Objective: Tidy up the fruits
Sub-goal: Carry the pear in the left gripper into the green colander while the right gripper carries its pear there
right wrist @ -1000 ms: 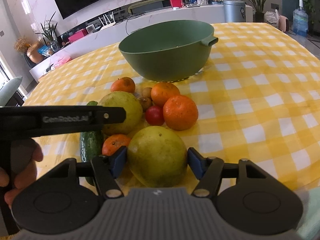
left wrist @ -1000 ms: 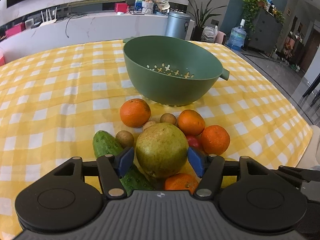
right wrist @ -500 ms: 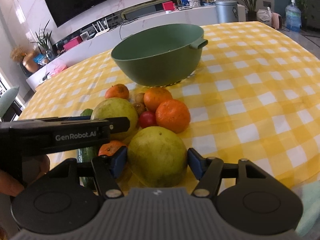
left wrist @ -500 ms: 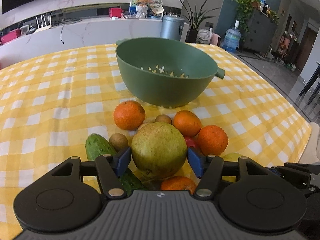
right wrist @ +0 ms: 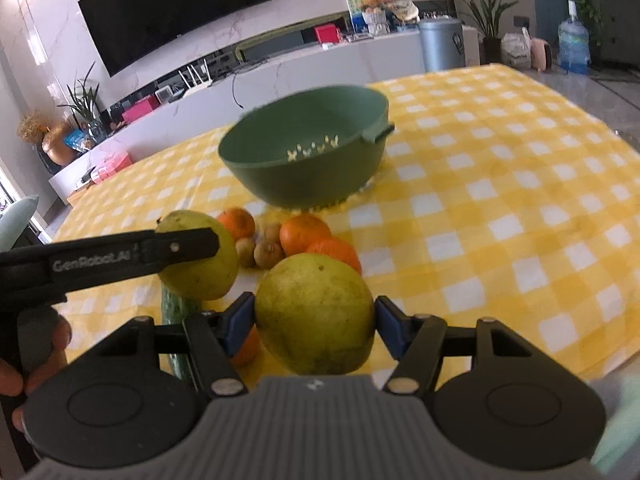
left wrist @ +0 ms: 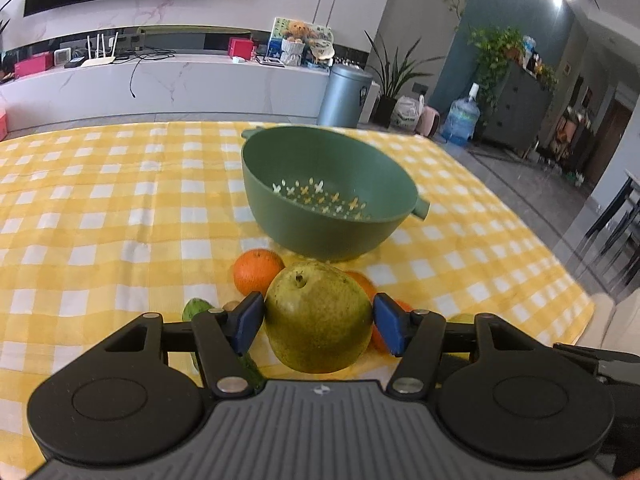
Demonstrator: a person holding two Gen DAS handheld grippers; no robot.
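My left gripper is shut on a green-yellow pear and holds it above the fruit pile. My right gripper is shut on a second pear, also lifted. The left gripper with its pear shows at the left of the right wrist view. A green colander bowl stands empty beyond the pile; it also shows in the right wrist view. Oranges, small brown fruits and a cucumber lie on the yellow checked tablecloth.
The table's right edge drops to the floor, with dark chairs beyond. A white counter with a grey bin runs behind the table.
Both grippers have risen with their pears, and the fruit pile and bowl now sit lower and farther below them. Both stay shut.
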